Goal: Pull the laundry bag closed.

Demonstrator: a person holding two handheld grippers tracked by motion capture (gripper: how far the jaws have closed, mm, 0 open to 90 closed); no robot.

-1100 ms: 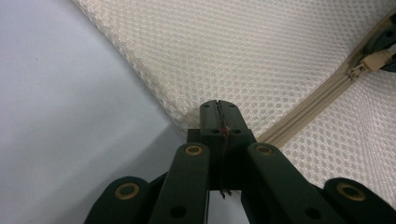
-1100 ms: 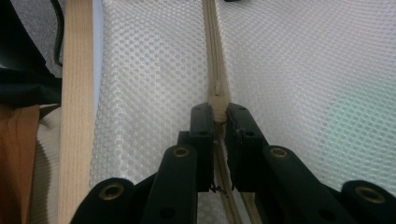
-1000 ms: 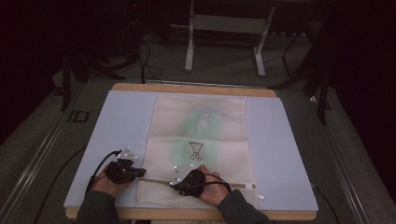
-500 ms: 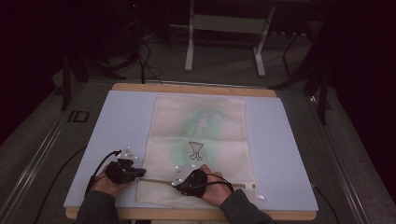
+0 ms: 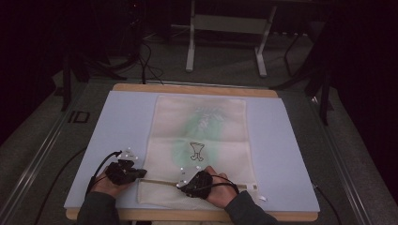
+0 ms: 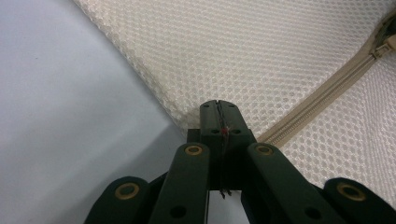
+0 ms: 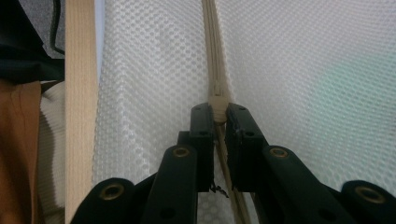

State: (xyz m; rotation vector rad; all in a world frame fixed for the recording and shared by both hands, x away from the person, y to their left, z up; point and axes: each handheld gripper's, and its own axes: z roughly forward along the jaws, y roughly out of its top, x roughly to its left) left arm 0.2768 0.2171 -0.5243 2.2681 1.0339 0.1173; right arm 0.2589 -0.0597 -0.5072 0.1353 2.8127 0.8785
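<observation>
right tongs [image 7: 219,116] slid left, pinching zipper pull [image 7: 217,103] | left tongs [image 6: 219,114] clamped on mesh bag [image 5: 202,136] corner

Mesh bag [image 5: 199,140] contents blur green; its printed figure [image 5: 196,151] too small.

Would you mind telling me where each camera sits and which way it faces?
High view: above the person's side, looking forward and down at the mesh bag on the table; forearms, both tools.
Left gripper view: on the left tool, shut at the bag's edge.
Right gripper view: on the right tool, gripping the zipper pull.
Shared: bag, zipper.
</observation>
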